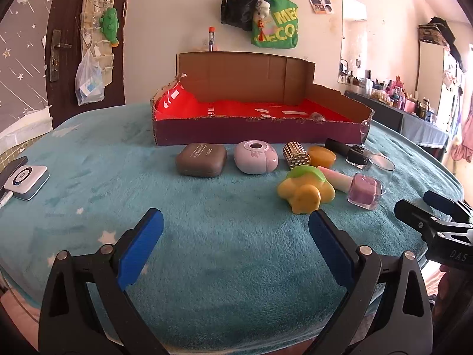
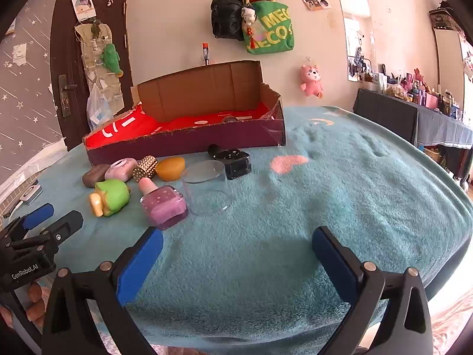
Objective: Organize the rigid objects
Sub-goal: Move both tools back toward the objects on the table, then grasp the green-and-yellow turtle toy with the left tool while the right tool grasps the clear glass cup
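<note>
My left gripper [image 1: 236, 230] is spread wide with nothing between its blue pads, hanging low over the fuzzy teal blanket [image 1: 207, 251], and my right gripper [image 2: 236, 245] is spread just as wide and just as bare. From the left view only the black tip of my right gripper shows at the edge, the rest cut off. The things to sort lie in a loose row on the blanket just in front of the cardboard box [image 1: 257, 130], whose inside is lined with shiny red plastic and whose back flap stands up. From the left: a smooth brown rounded case [image 1: 201, 164], a pale pink pebble-shaped case [image 1: 256, 161] with a ring on top, a gold studded cap [image 1: 296, 155] lying tilted, an amber soap-like block [image 1: 322, 156], and a black bottle [image 2: 232, 159] on its side. Nearer me sit a green and yellow rubbery toy [image 1: 306, 190], tipped over, a square pink nail polish bottle [image 2: 163, 205] lying down, and a clear glass cup [image 2: 206, 186] that is hard to make out against the blanket. Something small and clear rests in the box's right corner; I cannot tell what it is.
</note>
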A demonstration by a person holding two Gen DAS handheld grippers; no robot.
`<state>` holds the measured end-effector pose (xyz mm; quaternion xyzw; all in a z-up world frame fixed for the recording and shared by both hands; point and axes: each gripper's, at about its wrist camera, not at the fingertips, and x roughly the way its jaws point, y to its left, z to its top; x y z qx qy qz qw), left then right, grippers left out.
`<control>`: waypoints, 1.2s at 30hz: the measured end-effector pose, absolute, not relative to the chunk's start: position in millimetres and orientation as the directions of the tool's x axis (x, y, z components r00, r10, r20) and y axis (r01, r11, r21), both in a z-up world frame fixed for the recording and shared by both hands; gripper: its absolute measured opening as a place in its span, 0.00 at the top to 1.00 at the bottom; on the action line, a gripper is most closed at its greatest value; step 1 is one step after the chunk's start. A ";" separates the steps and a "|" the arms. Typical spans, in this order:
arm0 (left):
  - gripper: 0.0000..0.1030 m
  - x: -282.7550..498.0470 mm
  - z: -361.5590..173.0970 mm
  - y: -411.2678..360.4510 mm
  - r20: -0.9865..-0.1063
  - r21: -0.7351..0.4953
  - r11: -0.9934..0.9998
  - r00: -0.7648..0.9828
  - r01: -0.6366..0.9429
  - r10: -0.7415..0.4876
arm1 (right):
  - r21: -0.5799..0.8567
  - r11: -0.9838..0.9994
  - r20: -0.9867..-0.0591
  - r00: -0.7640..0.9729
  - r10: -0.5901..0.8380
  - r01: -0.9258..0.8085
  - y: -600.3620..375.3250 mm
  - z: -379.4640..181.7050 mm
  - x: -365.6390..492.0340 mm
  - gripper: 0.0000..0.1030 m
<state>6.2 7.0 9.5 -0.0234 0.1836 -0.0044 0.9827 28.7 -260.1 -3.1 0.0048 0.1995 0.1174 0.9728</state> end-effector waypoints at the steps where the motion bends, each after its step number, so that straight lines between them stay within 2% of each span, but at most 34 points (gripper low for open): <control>1: 0.03 6.7 10.8 6.5 -0.360 -0.047 0.999 0.933 0.006 -0.023 | 0.054 0.972 -0.388 0.892 0.231 -0.228 -259.5 -2.9 29.5 0.00; 14: 0.03 24.0 27.1 -3.6 -0.382 -0.047 0.995 0.919 0.085 -0.096 | 0.031 0.971 -0.396 0.889 0.231 -0.239 -255.4 4.6 43.1 0.01; 26: 0.03 51.9 38.7 -17.0 -0.438 -0.036 0.989 0.887 0.146 -0.147 | 0.024 0.972 -0.432 0.874 0.222 -0.235 -256.8 16.8 68.6 0.10; 32: 0.17 65.2 37.6 -24.3 -0.485 -0.016 0.984 0.859 0.180 -0.165 | 0.034 0.964 -0.459 0.853 0.249 -0.263 -257.0 17.8 80.3 0.13; 34: 0.27 70.3 35.4 -24.6 -0.503 -0.024 0.983 0.848 0.183 -0.170 | 0.030 0.961 -0.473 0.843 0.256 -0.274 -254.9 17.6 83.3 0.16; 36: 0.30 75.5 32.7 -24.1 -0.528 -0.055 0.978 0.825 0.202 -0.200 | 0.030 0.957 -0.484 0.834 0.265 -0.287 -251.9 17.2 86.4 0.19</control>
